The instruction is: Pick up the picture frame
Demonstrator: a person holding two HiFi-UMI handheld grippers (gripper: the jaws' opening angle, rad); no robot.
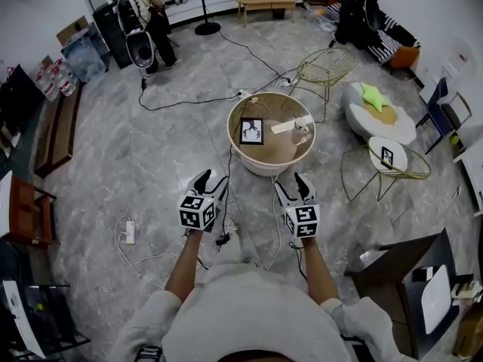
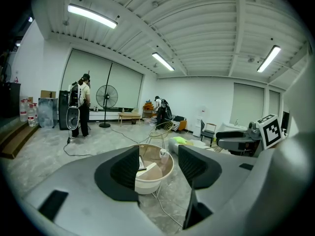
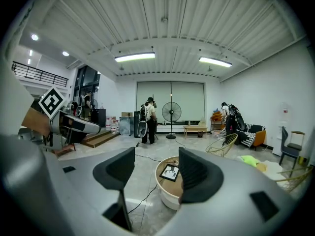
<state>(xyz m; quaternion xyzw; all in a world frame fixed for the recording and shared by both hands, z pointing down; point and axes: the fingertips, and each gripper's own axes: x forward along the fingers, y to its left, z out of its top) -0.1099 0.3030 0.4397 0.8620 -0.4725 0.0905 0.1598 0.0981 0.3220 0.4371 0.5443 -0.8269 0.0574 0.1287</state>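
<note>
A black picture frame (image 1: 251, 130) with a white drawing lies flat on the left part of a round white table (image 1: 270, 166) with a raised rim and tan top. The right gripper view shows the picture frame (image 3: 171, 172) between its jaws, well ahead. My left gripper (image 1: 212, 182) and right gripper (image 1: 293, 185) hover side by side short of the table, both open and empty. In the left gripper view the table (image 2: 153, 182) sits in the gap between the jaws, and my left gripper (image 2: 158, 166) holds nothing. My right gripper (image 3: 156, 168) stands likewise open.
A white strip (image 1: 289, 125) and a small bottle (image 1: 303, 122) also lie on the table. Cables (image 1: 226, 225) and a power strip (image 1: 129, 232) trail on the floor near my feet. Wire chairs (image 1: 326, 68) and a wire side table (image 1: 387, 163) stand to the right. A person (image 1: 143, 17) stands far back left.
</note>
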